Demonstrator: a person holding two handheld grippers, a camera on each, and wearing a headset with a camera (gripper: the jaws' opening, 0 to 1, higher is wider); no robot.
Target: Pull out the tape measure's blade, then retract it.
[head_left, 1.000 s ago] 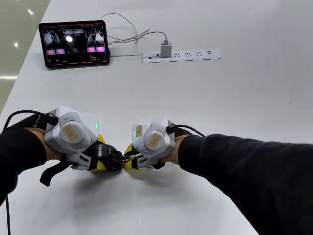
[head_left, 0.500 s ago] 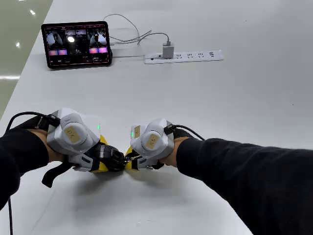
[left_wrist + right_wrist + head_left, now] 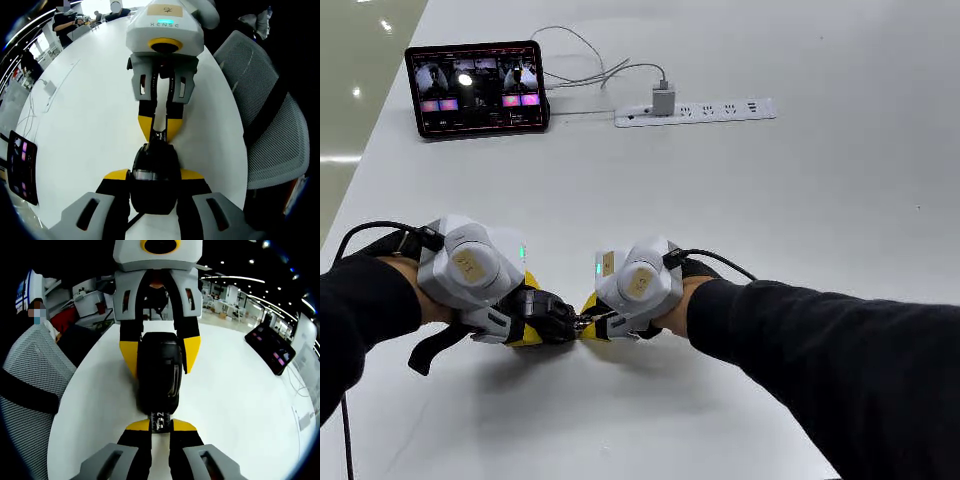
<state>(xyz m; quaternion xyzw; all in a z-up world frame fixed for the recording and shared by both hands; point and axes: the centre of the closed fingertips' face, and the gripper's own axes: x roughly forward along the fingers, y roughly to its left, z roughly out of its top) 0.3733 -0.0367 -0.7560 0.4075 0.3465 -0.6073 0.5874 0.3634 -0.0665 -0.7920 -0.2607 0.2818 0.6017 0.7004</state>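
Observation:
A black tape measure [image 3: 548,312] sits low over the white table [image 3: 750,220] between my two grippers. My left gripper [image 3: 533,320] is shut on its case, which its yellow-tipped jaws flank in the left gripper view [image 3: 155,167]. Facing it from the right, my right gripper [image 3: 588,323] is shut on the blade's end. In the right gripper view a short piece of blade [image 3: 160,419] with printed numbers runs from the case [image 3: 159,371] into my right gripper [image 3: 160,427]. In the left gripper view, the right gripper [image 3: 160,131] pinches the blade tip just in front of the case.
A tablet [image 3: 475,88] with a lit screen stands at the far left of the table. A white power strip [image 3: 705,111] with a charger and cables lies behind the middle. The table's left edge drops to the floor. A grey mesh chair [image 3: 265,115] stands by the table.
My right gripper has shifted slightly to the right, away from the left one, and a short bit of blade shows between them. The left gripper has held still with the case.

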